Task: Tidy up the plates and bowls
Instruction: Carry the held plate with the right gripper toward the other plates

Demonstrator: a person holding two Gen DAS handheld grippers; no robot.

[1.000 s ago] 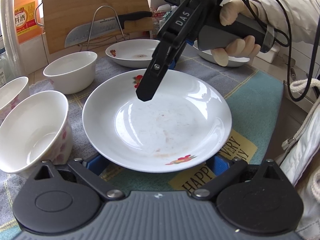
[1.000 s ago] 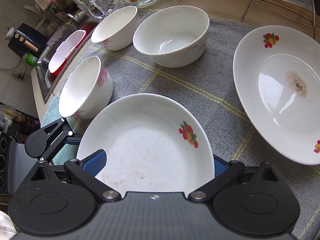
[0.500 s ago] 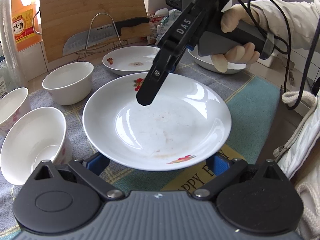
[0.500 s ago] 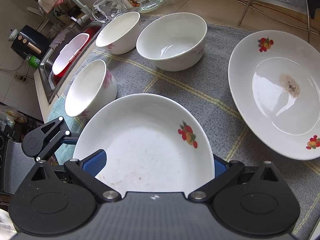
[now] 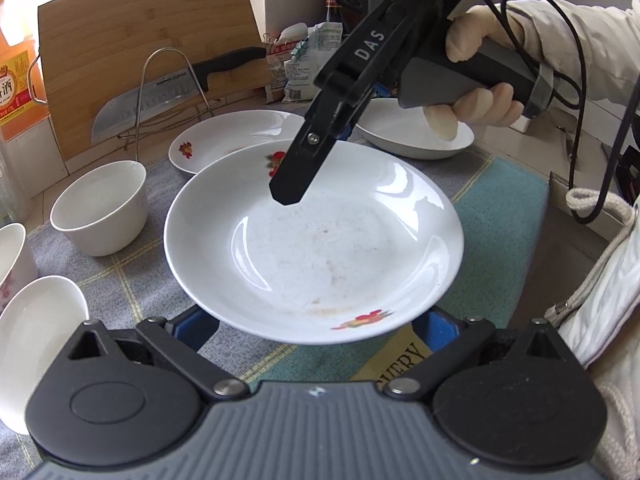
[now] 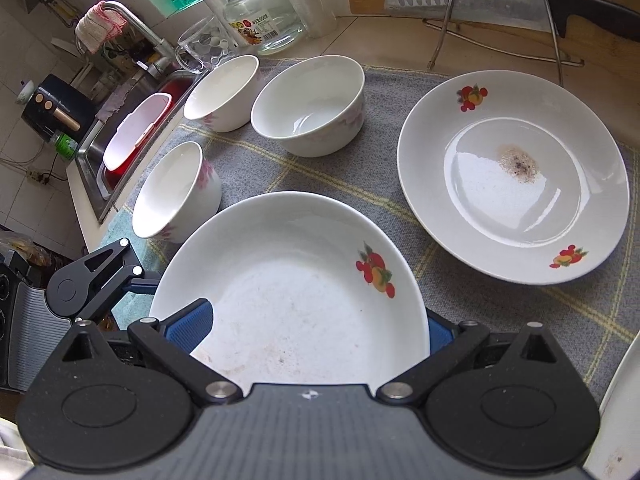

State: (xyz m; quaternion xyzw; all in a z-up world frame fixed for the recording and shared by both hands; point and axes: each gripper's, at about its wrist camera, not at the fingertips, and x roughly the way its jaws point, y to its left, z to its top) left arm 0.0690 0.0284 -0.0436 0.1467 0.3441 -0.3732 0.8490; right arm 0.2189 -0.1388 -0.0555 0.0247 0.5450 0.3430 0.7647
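Held plate (image 5: 320,248): raised off the grey checked cloth (image 6: 500,312) over the last second. Far rim now overlaps the stained plate (image 5: 240,132) behind.
Left gripper (image 5: 318,326): blue pads clamped on the near rim.
Right gripper (image 6: 316,332): gripping the opposite rim the same way, gloved hand (image 5: 476,92) on its handle.
Judged: carry under way, likely to stack onto the stained plate.
Three bowls (image 6: 308,108): unstacked, left of the stained plate.
Third plate (image 5: 416,136): right of the stained plate.
Surface: cloth spread over counter.
Room: kitchen. Knife (image 5: 160,96) on wire stand, before cutting board (image 5: 140,40), behind the stained plate. Sink (image 6: 92,160) far left of it, past the bowls.
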